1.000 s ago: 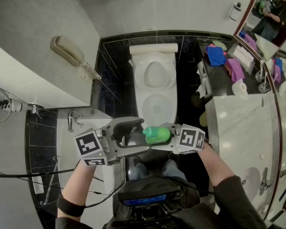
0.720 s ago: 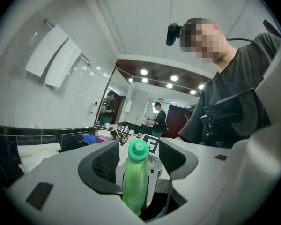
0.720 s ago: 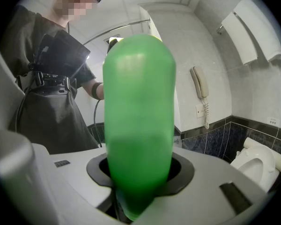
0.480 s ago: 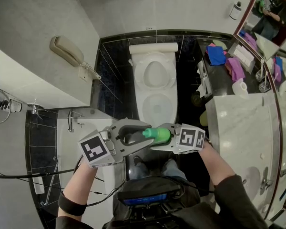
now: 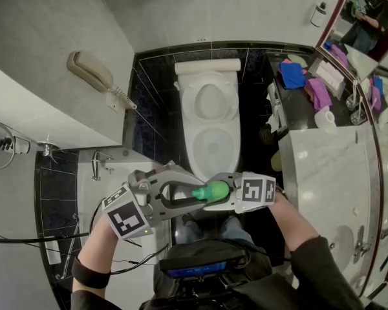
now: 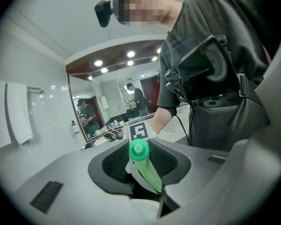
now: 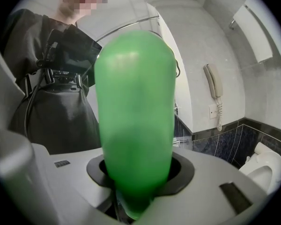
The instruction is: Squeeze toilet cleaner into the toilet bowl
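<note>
Hanging roughly level between the two grippers, the green toilet cleaner bottle (image 5: 215, 190) sits just short of the front rim of the toilet (image 5: 210, 118), close in to the person's body. The right gripper (image 5: 218, 191) is clamped round the bottle's body, which fills most of the right gripper view (image 7: 133, 125). The left gripper (image 5: 195, 194) meets it from the other side. Its jaws have just been closing and now pinch narrow on the cap (image 6: 139, 149), with the nozzle end pointing back along them. The two grippers are nearly tip to tip, so there is hardly any gap between them. Ahead, the white toilet runs straight to the back wall. It has a strip of dark tiled floor (image 5: 152, 118) on its left and a narrower dark strip on its right. The marble counter (image 5: 323, 166) hems in the right elbow, with its edge just beside the right forearm. On the left, a white ledge carrying a chrome tap (image 5: 98, 163) stands near the left gripper. A wall phone (image 5: 90, 68) hangs higher up on that side, well apart from the grippers.
</note>
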